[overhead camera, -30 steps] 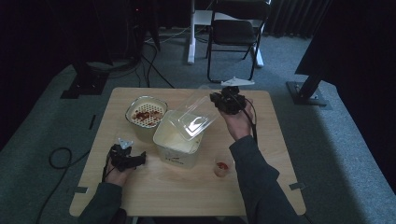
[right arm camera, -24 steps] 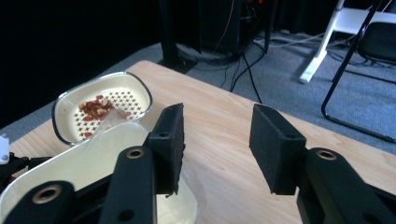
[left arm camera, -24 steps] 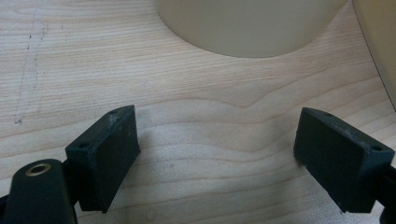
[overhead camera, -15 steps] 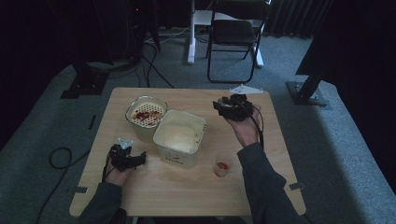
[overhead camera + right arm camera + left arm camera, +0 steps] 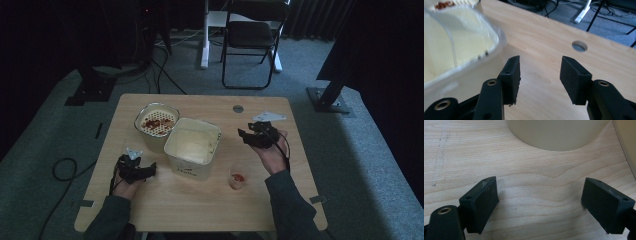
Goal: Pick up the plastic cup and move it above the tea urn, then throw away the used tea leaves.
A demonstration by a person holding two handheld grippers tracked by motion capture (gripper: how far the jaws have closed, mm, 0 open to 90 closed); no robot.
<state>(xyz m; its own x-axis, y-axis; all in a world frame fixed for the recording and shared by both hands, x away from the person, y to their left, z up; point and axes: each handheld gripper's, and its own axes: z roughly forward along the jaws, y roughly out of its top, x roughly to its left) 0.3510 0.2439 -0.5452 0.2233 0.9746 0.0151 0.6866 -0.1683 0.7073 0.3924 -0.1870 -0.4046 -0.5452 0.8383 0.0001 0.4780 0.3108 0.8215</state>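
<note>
Sat on the wooden table (image 5: 200, 205): big cream tub (image 5: 192, 146), round bowl (image 5: 156, 121) just behind, small cup (image 5: 238, 178) near. Left gripper (image 5: 540, 202) gaped wide, held nothing. Right gripper (image 5: 539, 75) part open, also bare, just beside the tub.

table (image 5: 529, 185) pale wood, matt, fine grain; square tub (image 5: 192, 147) smooth cream plastic; jaw pads matt black.

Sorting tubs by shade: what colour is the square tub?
Cream, the square tub shows best in the high view.
</note>
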